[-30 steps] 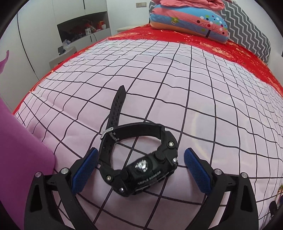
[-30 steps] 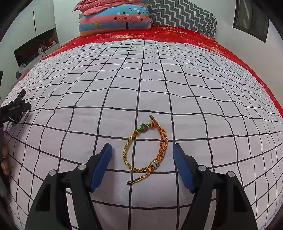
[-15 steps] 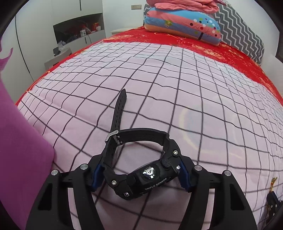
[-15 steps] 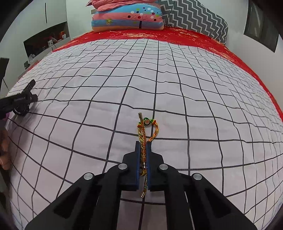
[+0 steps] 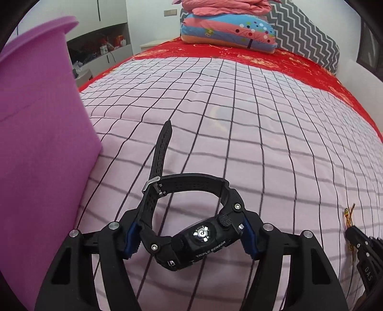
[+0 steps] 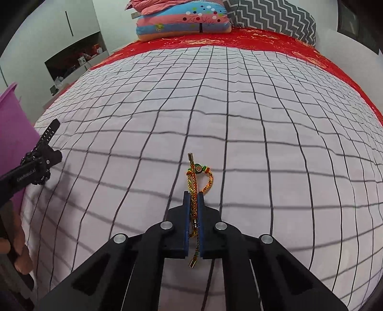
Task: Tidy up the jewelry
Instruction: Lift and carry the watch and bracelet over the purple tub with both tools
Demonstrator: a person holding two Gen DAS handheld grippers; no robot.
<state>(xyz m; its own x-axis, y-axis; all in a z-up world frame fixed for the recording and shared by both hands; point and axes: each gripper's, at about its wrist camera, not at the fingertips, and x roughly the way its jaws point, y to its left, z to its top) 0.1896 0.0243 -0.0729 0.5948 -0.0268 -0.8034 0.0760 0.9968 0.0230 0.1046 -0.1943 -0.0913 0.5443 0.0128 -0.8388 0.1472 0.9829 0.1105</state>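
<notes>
My left gripper (image 5: 189, 236) is shut on a black wristwatch (image 5: 191, 229), gripping its case and strap and holding it above the checked bedspread; the strap tail sticks up and away. My right gripper (image 6: 193, 210) is shut on a braided orange-green bracelet (image 6: 198, 178), whose bead end pokes out ahead of the fingertips. A purple bin (image 5: 38, 134) stands close on the left of the left gripper; it also shows at the left edge of the right wrist view (image 6: 12, 129). The left gripper with the watch shows there too (image 6: 36, 160).
The bed has a white checked cover (image 6: 239, 119) over a red sheet (image 6: 215, 38). Pillows and folded bedding (image 6: 182, 19) lie at the head. A wall shelf with clutter (image 5: 100, 45) is at the far left.
Both grippers closed, the left on the watch and the right on the bracelet, then lifted. The left gripper has moved toward the purple bin, which now fills more of its view.
</notes>
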